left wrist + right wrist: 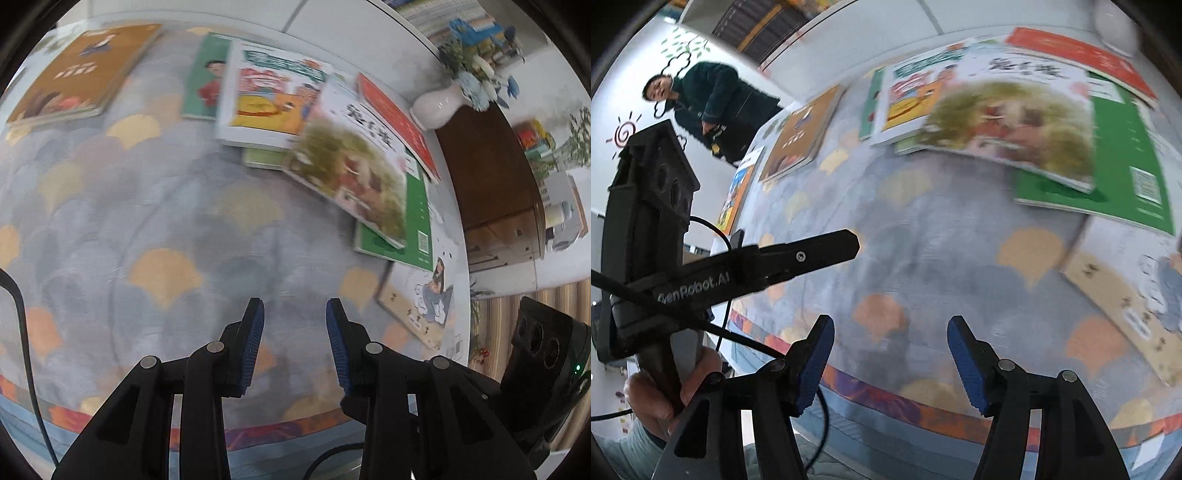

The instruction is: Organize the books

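Both of your tools are let go and hold nothing: your left gripper [295, 325] hangs over the bare middle of the grey cloth with yellow and orange fan shapes [147, 206], and your right gripper [890, 354] has its blue pads spread wide over the same cloth. The books are scattered on the far side of the table. A brown book with a picture cover [81, 70] lies alone at the far left. A messy heap sits at the far right, with a white and leafy-green picture book [351, 158] lying crooked on top of a green book with a square code [413, 221] and a white and yellow cartoon book [273, 96]. A pale book with a drawn girl [424, 299] lies nearest the right edge. Watch out: the top book leans over the heap, so if you pull a lower book first, it may slide off. The white vase of blue flowers [439, 105] stands just beside the red book [399, 118], so a wide swing there could knock it over.
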The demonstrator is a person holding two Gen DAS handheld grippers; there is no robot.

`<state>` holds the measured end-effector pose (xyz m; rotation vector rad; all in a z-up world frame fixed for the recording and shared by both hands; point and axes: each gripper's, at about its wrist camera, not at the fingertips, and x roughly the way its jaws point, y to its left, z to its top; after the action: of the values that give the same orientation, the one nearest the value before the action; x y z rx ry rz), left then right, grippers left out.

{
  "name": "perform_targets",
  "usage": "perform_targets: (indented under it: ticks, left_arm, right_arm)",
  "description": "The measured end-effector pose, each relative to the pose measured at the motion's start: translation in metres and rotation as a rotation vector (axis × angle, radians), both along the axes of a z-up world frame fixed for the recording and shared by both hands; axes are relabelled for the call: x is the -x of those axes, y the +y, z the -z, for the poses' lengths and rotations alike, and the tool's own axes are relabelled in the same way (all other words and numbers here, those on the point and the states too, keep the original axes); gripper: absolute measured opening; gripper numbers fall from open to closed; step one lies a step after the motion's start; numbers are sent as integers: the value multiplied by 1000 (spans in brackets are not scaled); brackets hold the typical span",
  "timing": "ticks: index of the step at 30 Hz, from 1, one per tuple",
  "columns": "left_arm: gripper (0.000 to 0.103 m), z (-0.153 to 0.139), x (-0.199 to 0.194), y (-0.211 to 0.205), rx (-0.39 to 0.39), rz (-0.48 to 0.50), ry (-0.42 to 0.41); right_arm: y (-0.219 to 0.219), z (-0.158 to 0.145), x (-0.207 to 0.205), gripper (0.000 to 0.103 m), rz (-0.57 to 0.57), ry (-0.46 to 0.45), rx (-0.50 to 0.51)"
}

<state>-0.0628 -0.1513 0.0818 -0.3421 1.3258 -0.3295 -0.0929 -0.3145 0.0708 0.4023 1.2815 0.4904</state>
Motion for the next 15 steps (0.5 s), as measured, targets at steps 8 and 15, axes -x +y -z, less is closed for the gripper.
perform_targets:
  ticks: [8,15]
  left_arm:
    - [35,-14,-39,-47,29,86,-77]
    - [45,12,-100,-43,48,23,-12]
  right_arm:
    - [-80,1,7,62,159,-16,-13]
    - [-126,6,-28,62,254,-4,18]
